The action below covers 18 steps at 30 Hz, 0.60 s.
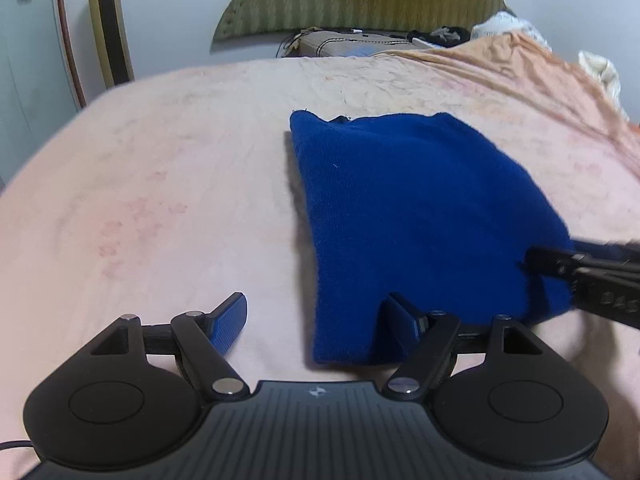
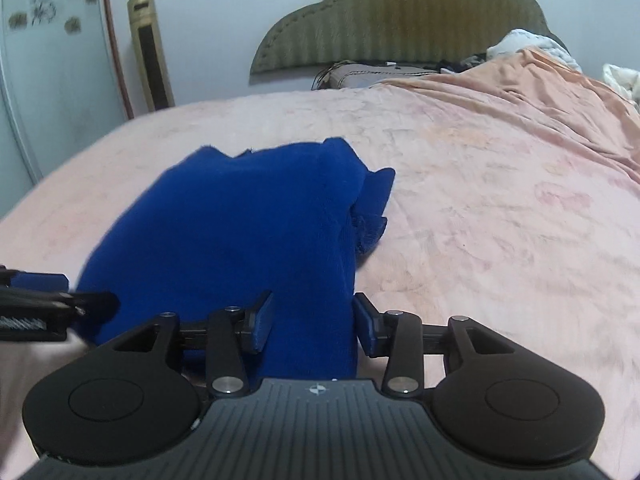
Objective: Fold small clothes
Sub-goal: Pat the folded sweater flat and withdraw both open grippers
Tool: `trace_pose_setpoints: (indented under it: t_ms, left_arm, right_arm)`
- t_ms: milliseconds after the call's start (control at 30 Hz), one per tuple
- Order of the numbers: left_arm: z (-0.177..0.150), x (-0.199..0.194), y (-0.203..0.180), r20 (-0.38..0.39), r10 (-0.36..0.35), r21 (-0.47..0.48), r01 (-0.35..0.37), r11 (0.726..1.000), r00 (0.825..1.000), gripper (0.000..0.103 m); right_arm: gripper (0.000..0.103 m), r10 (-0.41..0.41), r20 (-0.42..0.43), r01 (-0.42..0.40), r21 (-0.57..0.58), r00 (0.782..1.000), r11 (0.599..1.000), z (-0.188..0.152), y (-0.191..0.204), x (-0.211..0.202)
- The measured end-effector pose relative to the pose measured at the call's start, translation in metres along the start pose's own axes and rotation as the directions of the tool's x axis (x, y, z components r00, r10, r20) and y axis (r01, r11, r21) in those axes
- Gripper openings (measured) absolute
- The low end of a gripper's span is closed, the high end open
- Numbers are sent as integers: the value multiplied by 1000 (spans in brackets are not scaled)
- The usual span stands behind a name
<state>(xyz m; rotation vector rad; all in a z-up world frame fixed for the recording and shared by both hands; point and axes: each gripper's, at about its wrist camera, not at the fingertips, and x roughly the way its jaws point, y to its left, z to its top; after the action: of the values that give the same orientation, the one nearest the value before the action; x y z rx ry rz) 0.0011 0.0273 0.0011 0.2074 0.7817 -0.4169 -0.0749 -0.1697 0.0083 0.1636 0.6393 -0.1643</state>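
A folded blue knit garment point(image 1: 408, 216) lay on a pink bedspread point(image 1: 160, 184); the left gripper point(image 1: 320, 320) stood with jaws wide apart, its right pad at the garment's near edge; the right gripper point(image 2: 314, 320) held its jaws apart either side of a fold, pads not pressing; raised characters on its arm were too blurred to read.

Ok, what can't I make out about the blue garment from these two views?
- Blue garment near edge: left wrist view, hidden behind the left gripper.
- Its underside layers: covered by the top fold in both views.
- Right gripper: whether its pads touch the cloth, unclear.
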Motion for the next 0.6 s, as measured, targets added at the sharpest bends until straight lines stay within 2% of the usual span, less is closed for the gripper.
trace_pose_setpoints:
  t_ms: [33,133,267,600]
  left_arm:
    - [-1,-1,-1,-2,3,4,-3,1000,1000,76]
    - [-3,-4,-4,-11,10,0,-10,1000,1000,76]
    - [-7,-7,-8,-18,30,-7,-30,1000,999,78]
    - [-22,-14,-15,-60,48,-32,-50,998,997,80]
  right_arm:
    - [63,-1,12,2,-10,1000,1000,-1,3,-4]
    - [74,1,27,0,-38,1000,999,-5,12,-13]
    - [77,4,17,-4,-25,1000,1000,-10,16,-18]
    - [93,-1,14,2,-22,1000,1000,-21,21,-33]
